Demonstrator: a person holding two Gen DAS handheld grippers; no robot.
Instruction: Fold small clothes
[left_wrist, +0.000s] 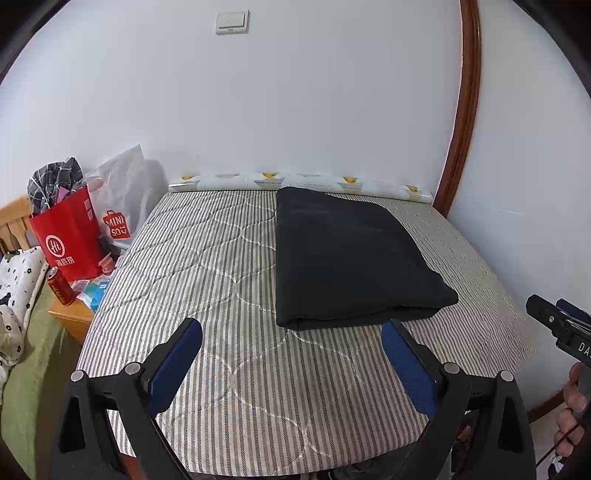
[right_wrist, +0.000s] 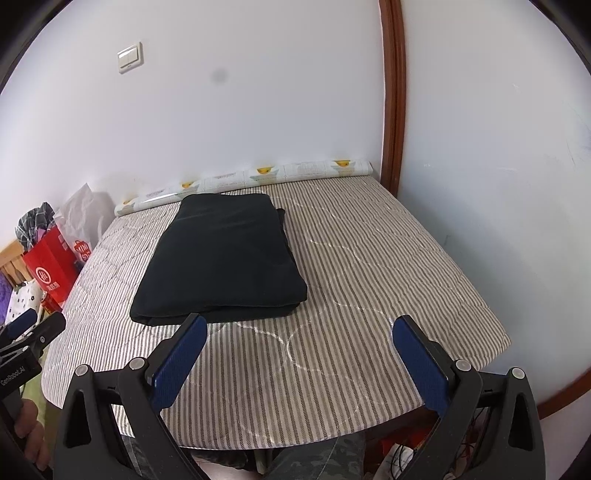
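A black garment (left_wrist: 343, 258) lies folded into a thick rectangle on the striped quilted cover (left_wrist: 207, 266) of the table, towards the back; it also shows in the right wrist view (right_wrist: 225, 258). My left gripper (left_wrist: 291, 328) is open and empty, held above the cover just in front of the garment's near edge. My right gripper (right_wrist: 299, 325) is open and empty, in front of the garment and to its right. Each gripper shows at the edge of the other's view, the right one (left_wrist: 554, 321) and the left one (right_wrist: 33, 332).
A patterned roll (left_wrist: 303, 181) lies along the back edge against the wall. At the left stand a red paper bag (left_wrist: 66, 236), a white plastic bag (left_wrist: 122, 199) and a red can (left_wrist: 61, 286) on a wooden stand. A wooden door frame (right_wrist: 391, 92) rises at the right.
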